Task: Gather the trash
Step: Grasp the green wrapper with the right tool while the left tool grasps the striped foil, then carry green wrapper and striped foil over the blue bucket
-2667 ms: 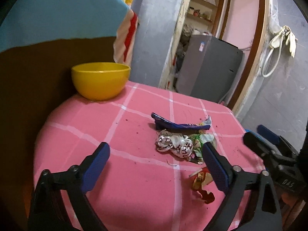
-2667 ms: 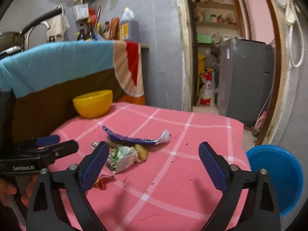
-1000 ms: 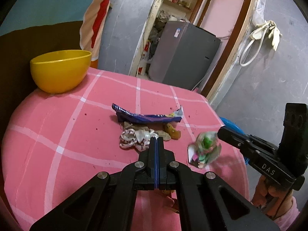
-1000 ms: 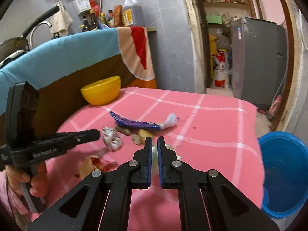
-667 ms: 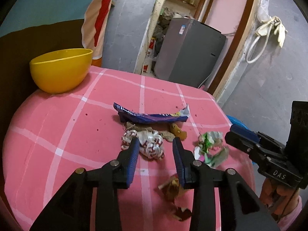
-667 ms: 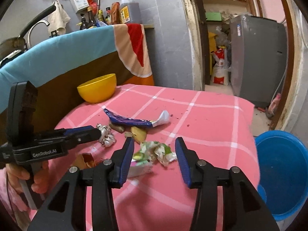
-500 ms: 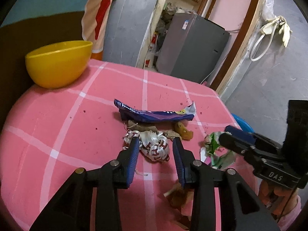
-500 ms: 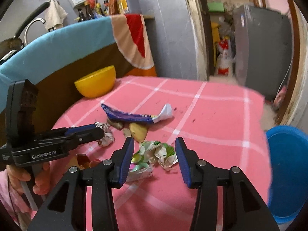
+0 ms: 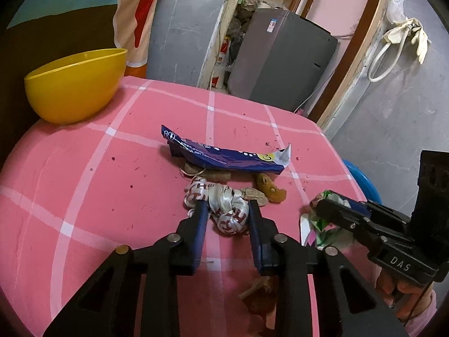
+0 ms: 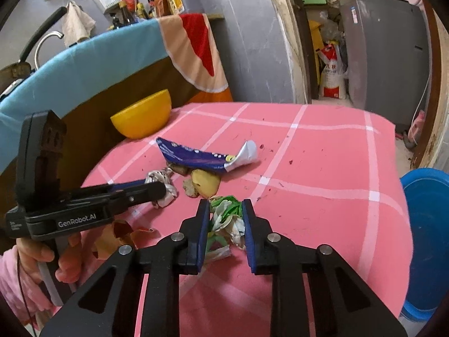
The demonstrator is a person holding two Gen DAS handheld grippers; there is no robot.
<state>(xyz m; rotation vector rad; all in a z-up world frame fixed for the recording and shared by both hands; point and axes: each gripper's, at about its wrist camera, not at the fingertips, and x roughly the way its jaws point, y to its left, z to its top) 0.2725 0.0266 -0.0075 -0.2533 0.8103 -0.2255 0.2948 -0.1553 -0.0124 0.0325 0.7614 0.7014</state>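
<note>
- Brown scraps (image 9: 262, 295) are seen nearest, on the pink checked tabletop (image 9: 84, 196), below the left gripper (image 9: 227, 210).
- The left gripper's jaws are set narrow on either side of a silver wad (image 9: 221, 205), which lies on the tabletop; whether the pads press it cannot be told.
- The right gripper (image 10: 226, 210) has its jaws narrow around a green and white wad (image 10: 227, 213), resting on the tabletop to the right of the silver wad; firm contact cannot be told here either.
- A hand (image 10: 64, 255) in a pink sleeve is seen holding the left gripper's handle in the right wrist view.
- A yellowish peel (image 10: 204, 181) and smaller brown bits lie just beyond the two wads.
- A blue wrapper (image 9: 224, 157) with a torn silver end is stretched across the tabletop behind the peel, partly over the brown bits.
- A yellow bowl (image 9: 75, 81) stands at the far left edge of the tabletop, well apart from the trash.
- A blue bin (image 10: 426, 241) is seen on the floor beside the tabletop's right edge.
- A grey appliance (image 9: 280, 59) stands in the doorway beyond, and a draped cloth (image 10: 84, 59) hangs behind the bowl.
</note>
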